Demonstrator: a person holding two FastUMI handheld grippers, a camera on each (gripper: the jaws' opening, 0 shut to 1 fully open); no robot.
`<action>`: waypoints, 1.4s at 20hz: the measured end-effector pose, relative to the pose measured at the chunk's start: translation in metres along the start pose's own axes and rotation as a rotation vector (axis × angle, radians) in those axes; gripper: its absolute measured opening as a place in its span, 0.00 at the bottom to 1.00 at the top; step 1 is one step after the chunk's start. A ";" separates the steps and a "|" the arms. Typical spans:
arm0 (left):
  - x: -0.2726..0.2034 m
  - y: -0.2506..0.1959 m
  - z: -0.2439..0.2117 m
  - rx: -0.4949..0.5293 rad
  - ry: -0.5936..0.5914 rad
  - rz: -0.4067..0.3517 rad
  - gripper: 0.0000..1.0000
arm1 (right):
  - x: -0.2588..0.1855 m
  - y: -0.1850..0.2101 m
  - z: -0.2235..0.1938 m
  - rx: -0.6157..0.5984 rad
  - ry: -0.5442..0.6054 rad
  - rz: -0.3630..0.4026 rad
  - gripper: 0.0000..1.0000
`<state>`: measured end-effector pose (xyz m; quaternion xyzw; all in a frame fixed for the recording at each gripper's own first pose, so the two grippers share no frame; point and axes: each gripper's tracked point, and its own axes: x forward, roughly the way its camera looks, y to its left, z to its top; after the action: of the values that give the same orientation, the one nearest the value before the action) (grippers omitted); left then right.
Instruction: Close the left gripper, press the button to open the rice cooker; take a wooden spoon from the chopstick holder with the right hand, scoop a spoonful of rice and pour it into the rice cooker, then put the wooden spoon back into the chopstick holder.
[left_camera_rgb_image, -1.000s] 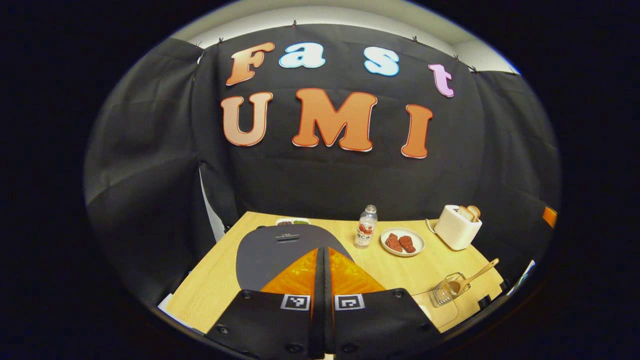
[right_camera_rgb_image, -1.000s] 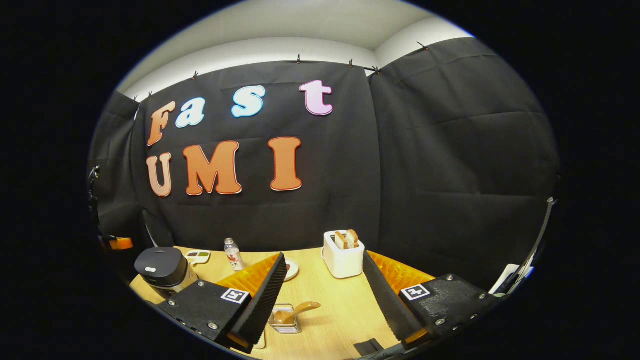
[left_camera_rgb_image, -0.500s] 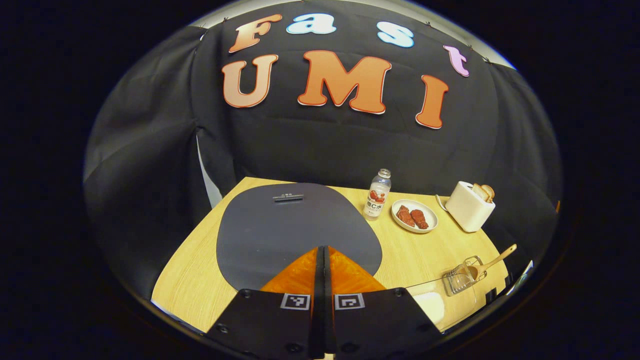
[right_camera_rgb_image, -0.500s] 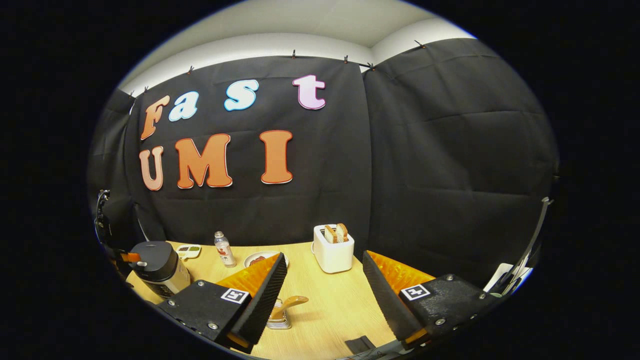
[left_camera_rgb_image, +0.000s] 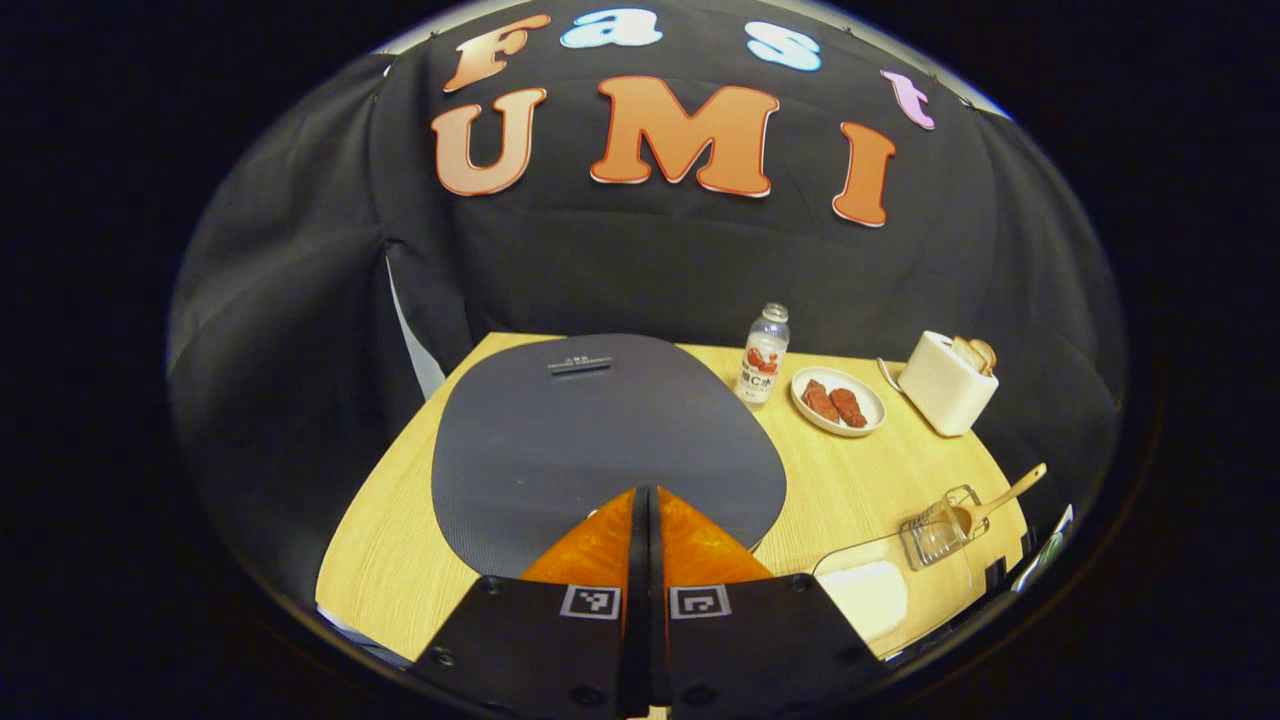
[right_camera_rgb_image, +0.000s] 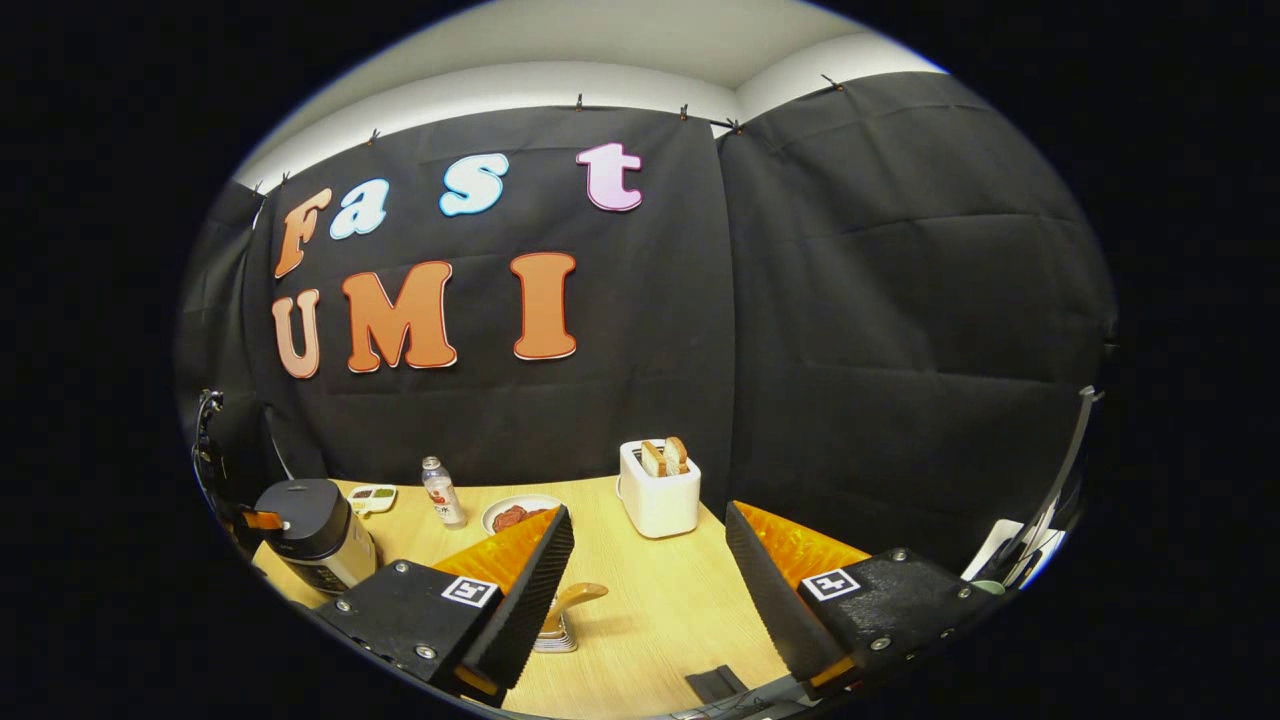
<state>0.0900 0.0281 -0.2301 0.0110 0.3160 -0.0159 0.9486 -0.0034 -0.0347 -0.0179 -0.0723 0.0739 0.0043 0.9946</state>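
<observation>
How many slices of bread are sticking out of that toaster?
2: both slices stand side by side in the top of the white toaster at the table's back; any more would be hidden inside.

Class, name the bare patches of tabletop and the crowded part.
Bare wood lies between the plate and the chopstick holder, and left of the rice cooker. The back edge is crowded: bottle, plate, toaster.

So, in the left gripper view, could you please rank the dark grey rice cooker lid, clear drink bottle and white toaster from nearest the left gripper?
1. Dark grey rice cooker lid, directly ahead.
2. Clear drink bottle, beyond, right.
3. White toaster, far right.
</observation>
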 end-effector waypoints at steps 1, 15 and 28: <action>-0.002 -0.001 -0.003 -0.015 0.044 -0.011 0.05 | 0.000 0.001 -0.001 0.001 0.004 0.003 0.95; -0.108 0.007 0.134 -0.061 -0.354 0.048 0.04 | -0.002 0.008 0.000 0.059 -0.011 0.027 0.95; -0.199 0.036 0.155 -0.088 -0.549 0.207 0.20 | 0.034 0.037 -0.050 0.197 0.036 0.127 0.95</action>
<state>0.0251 0.0639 0.0133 -0.0028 0.0451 0.0921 0.9947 0.0226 -0.0054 -0.0773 0.0303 0.0962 0.0589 0.9932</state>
